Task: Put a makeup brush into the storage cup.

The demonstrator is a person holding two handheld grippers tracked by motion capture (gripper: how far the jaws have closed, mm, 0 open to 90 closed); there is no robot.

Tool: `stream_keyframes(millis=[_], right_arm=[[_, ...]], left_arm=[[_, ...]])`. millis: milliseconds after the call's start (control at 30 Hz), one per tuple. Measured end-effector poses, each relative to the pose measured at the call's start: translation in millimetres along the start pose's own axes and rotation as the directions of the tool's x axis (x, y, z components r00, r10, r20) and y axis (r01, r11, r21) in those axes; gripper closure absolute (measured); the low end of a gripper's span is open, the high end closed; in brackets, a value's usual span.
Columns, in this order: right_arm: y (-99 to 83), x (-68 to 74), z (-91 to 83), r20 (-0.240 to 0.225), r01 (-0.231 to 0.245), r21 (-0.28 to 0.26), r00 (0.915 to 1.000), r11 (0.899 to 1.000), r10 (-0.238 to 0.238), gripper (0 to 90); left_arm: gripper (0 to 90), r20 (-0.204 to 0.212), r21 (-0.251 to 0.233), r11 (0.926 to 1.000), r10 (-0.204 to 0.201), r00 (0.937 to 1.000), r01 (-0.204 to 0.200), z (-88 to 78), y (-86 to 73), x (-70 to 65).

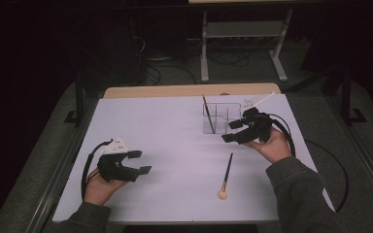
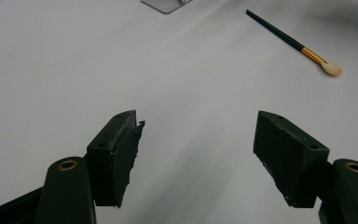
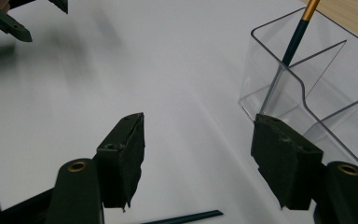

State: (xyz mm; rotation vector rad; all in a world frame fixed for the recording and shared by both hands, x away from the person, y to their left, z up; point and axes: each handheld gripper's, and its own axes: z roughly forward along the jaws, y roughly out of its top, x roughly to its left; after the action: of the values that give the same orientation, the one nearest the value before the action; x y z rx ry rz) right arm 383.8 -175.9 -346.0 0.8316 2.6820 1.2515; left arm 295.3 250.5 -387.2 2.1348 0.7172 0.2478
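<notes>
A dark-handled makeup brush (image 1: 227, 174) with a pale tip lies loose on the white mat, toward the front and right of centre. A clear plastic organizer (image 1: 223, 104) stands at the back right, with a second brush (image 1: 208, 114) upright in its left compartment. My right gripper (image 1: 230, 131) hovers just right of the organizer, open and empty; in its own view the gripper (image 3: 198, 140) faces the organizer's wall (image 3: 335, 107) and the standing brush (image 3: 296, 37). My left gripper (image 1: 141, 162) rests at the front left, open and empty. In the left gripper view the gripper (image 2: 198, 135) points toward the loose brush (image 2: 289, 39).
The white mat (image 1: 165, 126) covers a wooden table whose far edge (image 1: 189, 90) shows at the back. A thin white stick (image 1: 260, 101) lies behind the right gripper. Cables trail from both grippers. A metal desk frame (image 1: 243, 29) stands on the floor beyond.
</notes>
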Motion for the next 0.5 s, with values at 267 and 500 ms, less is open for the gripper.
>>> stream_keyframes(millis=[267,500], right_arm=[[-5.8,0.1,-2.6,0.000,-0.010,0.004,0.9999,1.000,0.010,33.9],[-9.6,1.3,-0.5,-0.010,-0.008,0.012,0.9999,1.000,0.008,34.0]], left_arm=[[30.2,-0.006,-0.001,0.9999,-0.011,0.9999,0.011,-1.4,-1.5,-2.1],[30.1,-0.013,-0.002,0.9999,-0.011,0.9998,0.011,-1.8,-1.7,-4.0]])
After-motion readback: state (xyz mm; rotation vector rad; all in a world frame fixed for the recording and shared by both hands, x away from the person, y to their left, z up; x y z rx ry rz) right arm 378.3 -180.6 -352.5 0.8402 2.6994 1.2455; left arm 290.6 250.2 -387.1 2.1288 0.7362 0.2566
